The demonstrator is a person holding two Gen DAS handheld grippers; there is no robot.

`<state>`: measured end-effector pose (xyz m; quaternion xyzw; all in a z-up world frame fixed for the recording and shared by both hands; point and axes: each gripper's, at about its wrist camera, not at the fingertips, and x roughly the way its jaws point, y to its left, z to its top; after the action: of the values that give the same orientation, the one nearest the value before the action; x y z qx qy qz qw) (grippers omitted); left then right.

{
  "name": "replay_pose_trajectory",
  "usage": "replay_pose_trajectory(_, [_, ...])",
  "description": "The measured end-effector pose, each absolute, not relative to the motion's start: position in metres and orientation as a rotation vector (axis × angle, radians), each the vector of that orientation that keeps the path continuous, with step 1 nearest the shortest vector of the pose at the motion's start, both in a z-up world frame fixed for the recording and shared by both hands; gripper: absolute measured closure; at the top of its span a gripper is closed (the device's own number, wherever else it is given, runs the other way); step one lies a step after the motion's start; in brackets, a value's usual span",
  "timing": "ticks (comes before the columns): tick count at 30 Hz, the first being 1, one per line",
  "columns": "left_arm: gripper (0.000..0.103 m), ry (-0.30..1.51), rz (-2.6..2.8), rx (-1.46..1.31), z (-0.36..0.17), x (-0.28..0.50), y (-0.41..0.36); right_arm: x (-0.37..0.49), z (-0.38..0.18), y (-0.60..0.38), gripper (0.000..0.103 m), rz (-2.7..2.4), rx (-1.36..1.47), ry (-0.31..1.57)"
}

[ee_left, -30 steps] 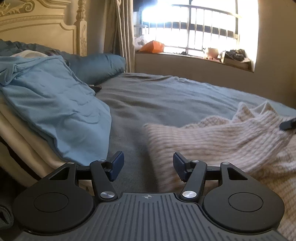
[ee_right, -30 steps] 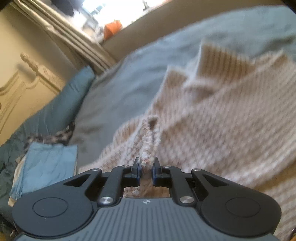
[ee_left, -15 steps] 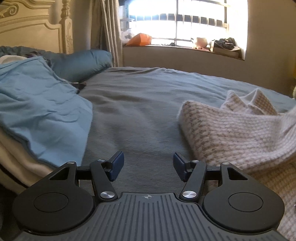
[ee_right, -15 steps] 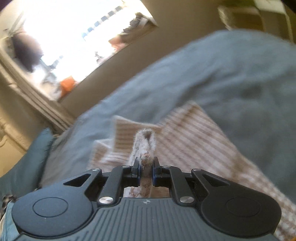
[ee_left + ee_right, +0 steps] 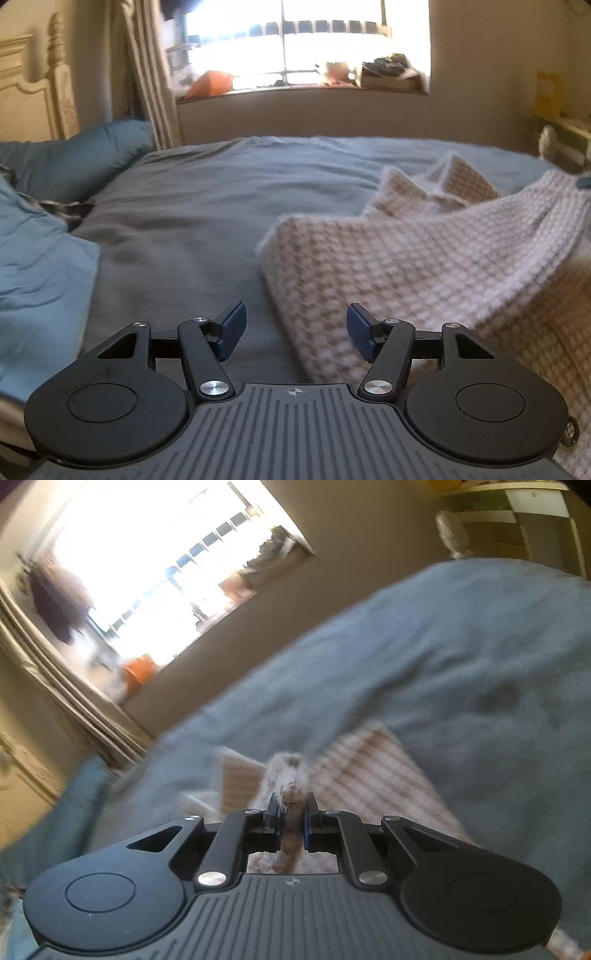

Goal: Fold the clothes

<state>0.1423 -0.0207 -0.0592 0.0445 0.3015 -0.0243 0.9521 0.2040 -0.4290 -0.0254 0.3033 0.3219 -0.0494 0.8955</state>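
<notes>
The left gripper (image 5: 294, 332) hung with its jaws wide and nothing pinched, low over the grey bedspread (image 5: 192, 229). Its right pad stood over the near left edge of the beige-and-white checked knit garment (image 5: 388, 258), while its left pad stood over bare bedspread. That edge ran from a raised corner down toward the gripper. The garment's upper hem rose in a taut line toward the right border of the left wrist view.

The right gripper (image 5: 291, 818) was clamped narrowly on a bunched fold of the same garment (image 5: 369, 775), whose fuzzy tuft stuck up between the pads. Beyond the grip, the cloth ended in a straight far edge on the bedspread (image 5: 461, 672).

Open grey surface stretched left of the garment and away to the low wall under the window (image 5: 306, 48). A light blue folded cloth (image 5: 33, 269) and a teal pillow (image 5: 74, 155) bounded the left side, well apart from the garment.
</notes>
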Motion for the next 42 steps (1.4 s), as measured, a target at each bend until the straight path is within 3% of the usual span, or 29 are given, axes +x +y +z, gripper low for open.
replay_pose_trajectory(4, [0.042, 0.609, -0.060, 0.114, -0.067, 0.139, -0.025, 0.197, -0.074, -0.442, 0.093, -0.167, 0.675, 0.770])
replay_pose_trajectory(12, [0.042, 0.604, -0.061, 0.098, -0.062, 0.149, -0.030, 0.208, -0.041, -0.443, 0.093, -0.096, 0.696, 0.631])
replay_pose_trajectory(19, [0.042, 0.582, -0.073, 0.145, -0.073, 0.149, -0.038, 0.212, -0.086, -0.443, 0.093, -0.162, 0.649, 0.732])
replay_pose_trajectory(24, [0.042, 0.578, -0.075, 0.142, -0.074, 0.150, -0.037, 0.204, -0.072, -0.464, 0.090, -0.110, 0.802, 0.703])
replay_pose_trajectory(26, [0.042, 0.578, -0.075, 0.139, -0.074, 0.150, -0.037, 0.209, -0.060, -0.468, 0.075, -0.097, 0.786, 0.687])
replay_pose_trajectory(29, [0.042, 0.574, -0.075, 0.144, -0.074, 0.151, -0.038, 0.229, -0.046, -0.467, 0.061, -0.069, 0.704, 0.721])
replay_pose_trajectory(34, [0.042, 0.570, -0.069, 0.154, -0.076, 0.152, -0.042, 0.265, -0.046, -0.456, 0.059, -0.045, 0.592, 0.832])
replay_pose_trajectory(36, [0.042, 0.567, -0.068, 0.159, -0.076, 0.153, -0.043, 0.275, -0.054, -0.446, 0.063, -0.036, 0.543, 0.885])
replay_pose_trajectory(38, [0.042, 0.562, -0.069, 0.164, -0.077, 0.153, -0.043, 0.276, -0.059, -0.432, 0.089, -0.034, 0.456, 0.909])
replay_pose_trajectory(42, [0.042, 0.539, -0.065, 0.191, -0.076, 0.154, -0.047, 0.263, -0.043, -0.421, 0.092, -0.040, 0.412, 0.783])
